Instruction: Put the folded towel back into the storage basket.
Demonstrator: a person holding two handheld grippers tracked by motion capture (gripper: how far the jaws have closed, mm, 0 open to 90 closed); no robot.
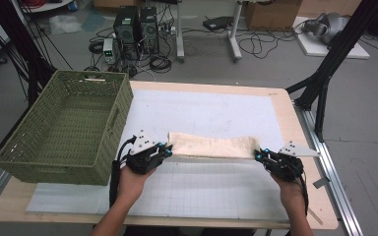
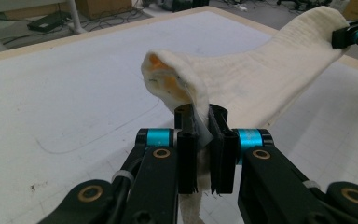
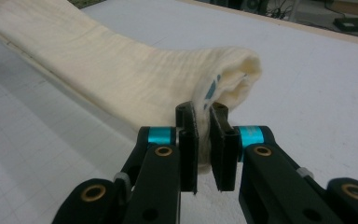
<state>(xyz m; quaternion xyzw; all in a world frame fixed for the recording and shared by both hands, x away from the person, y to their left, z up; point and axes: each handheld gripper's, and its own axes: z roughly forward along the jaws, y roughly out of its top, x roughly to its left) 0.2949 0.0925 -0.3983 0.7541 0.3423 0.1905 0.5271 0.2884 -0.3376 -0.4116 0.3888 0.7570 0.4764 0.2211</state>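
A cream folded cloth (image 1: 211,145) stretches across the white mat between both hands. My left gripper (image 1: 169,149) is shut on the cloth's left end, and the fabric (image 2: 242,79) bunches up just past its jaws, with the gripper (image 2: 201,122) pinching a thin fold. My right gripper (image 1: 257,155) is shut on the right end; in the right gripper view the cloth (image 3: 112,70) runs away to the upper left from the pinched corner at the gripper (image 3: 202,117). The far gripper's blue-ringed tip (image 2: 356,36) holds the other end.
A green woven basket (image 1: 17,162) stands empty on the table's left side, close to my left hand. The wooden table edge (image 1: 295,118) runs along the right. Beyond the table are computer towers (image 1: 135,24), cables and black stand legs (image 1: 325,73).
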